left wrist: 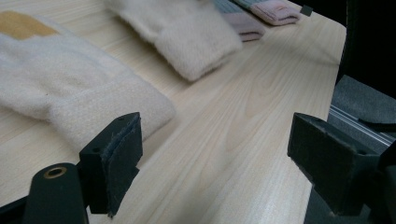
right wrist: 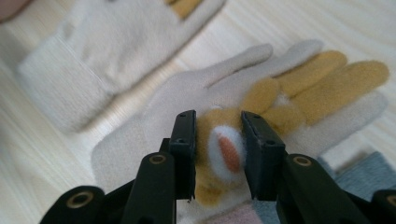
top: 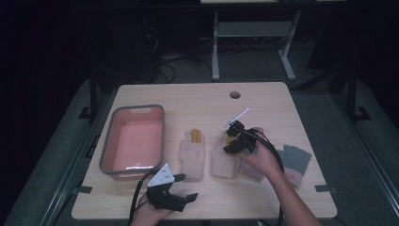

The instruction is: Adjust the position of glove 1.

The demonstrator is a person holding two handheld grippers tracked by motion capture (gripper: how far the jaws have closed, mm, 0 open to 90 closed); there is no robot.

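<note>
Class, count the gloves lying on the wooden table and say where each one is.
4: cream knitted glove beside the pink tub; one pinched by the right gripper; two grey-pink gloves rightmost, partly hidden.

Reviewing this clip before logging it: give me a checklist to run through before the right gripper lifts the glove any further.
1. Right gripper shut on the glove's plush patch: ok.
2. Grip takes the glove body, not just the patch: cannot tell.
3. Second beige glove lies apart, not snagged: ok.
4. Left gripper open and holding nothing: ok.
5. Pink bin has room inside: ok.
6. Grey-pink gloves are not dragged along: cannot tell.
</note>
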